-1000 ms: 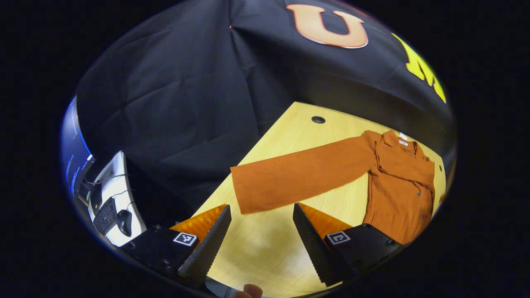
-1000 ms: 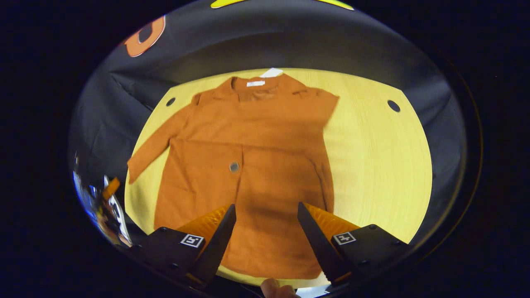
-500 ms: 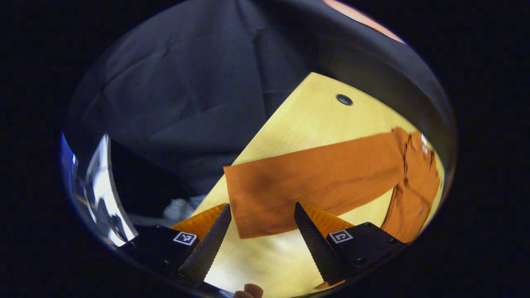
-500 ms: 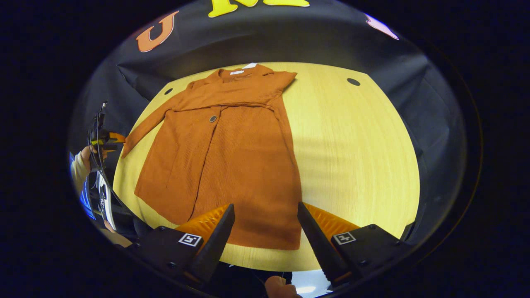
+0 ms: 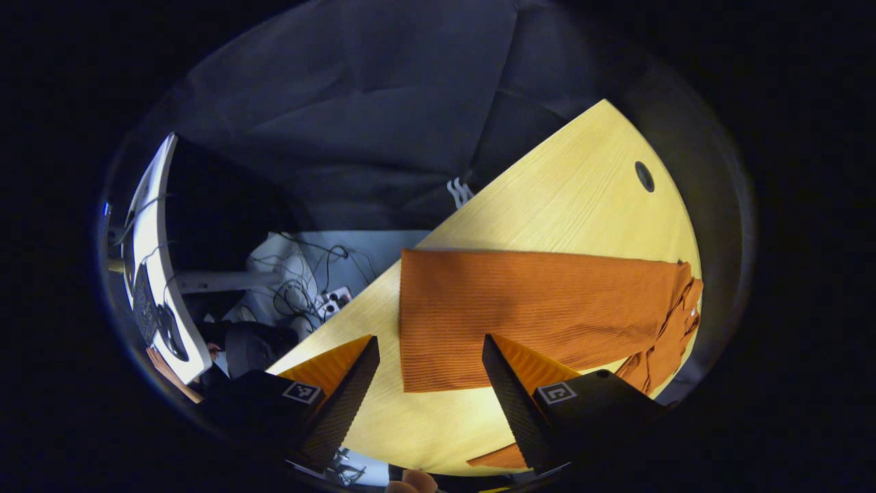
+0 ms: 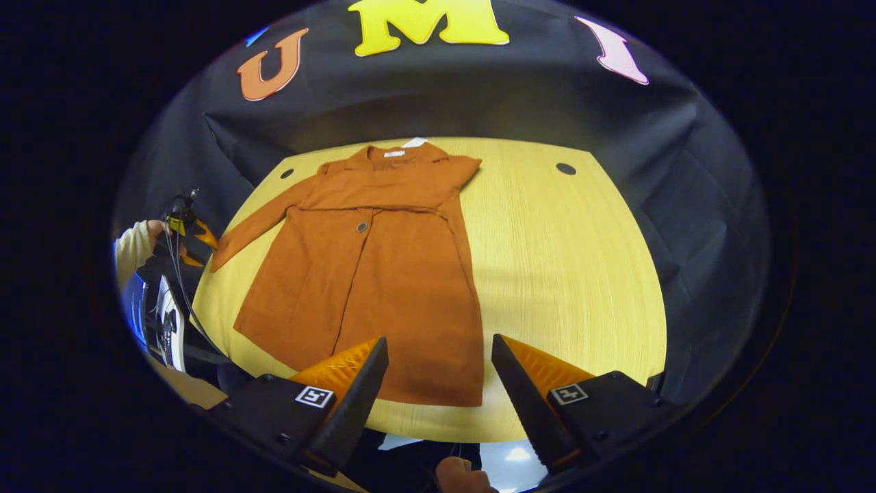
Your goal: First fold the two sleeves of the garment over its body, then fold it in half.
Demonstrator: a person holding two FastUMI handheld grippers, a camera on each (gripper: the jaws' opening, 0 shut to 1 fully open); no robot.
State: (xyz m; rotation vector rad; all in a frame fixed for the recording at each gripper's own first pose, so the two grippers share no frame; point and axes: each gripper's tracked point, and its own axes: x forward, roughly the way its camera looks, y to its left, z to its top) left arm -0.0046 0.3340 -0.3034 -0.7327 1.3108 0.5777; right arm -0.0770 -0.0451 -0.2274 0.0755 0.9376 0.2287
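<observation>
This is a recording booth set up in an office or lab. Black cloth (image 6: 684, 205) hangs behind a wooden table (image 6: 575, 274) with cable holes. To the left, a white desk (image 5: 147, 274) and tangled cables with a power strip (image 5: 321, 301) lie on the floor.

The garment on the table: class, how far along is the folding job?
Done: one sleeve lies across the garment's chest. In hand: the left gripper, jaws open, is at the cuff of the outstretched sleeve, not gripping. The right gripper is open and empty. Left: that sleeve, then folding in half.
</observation>
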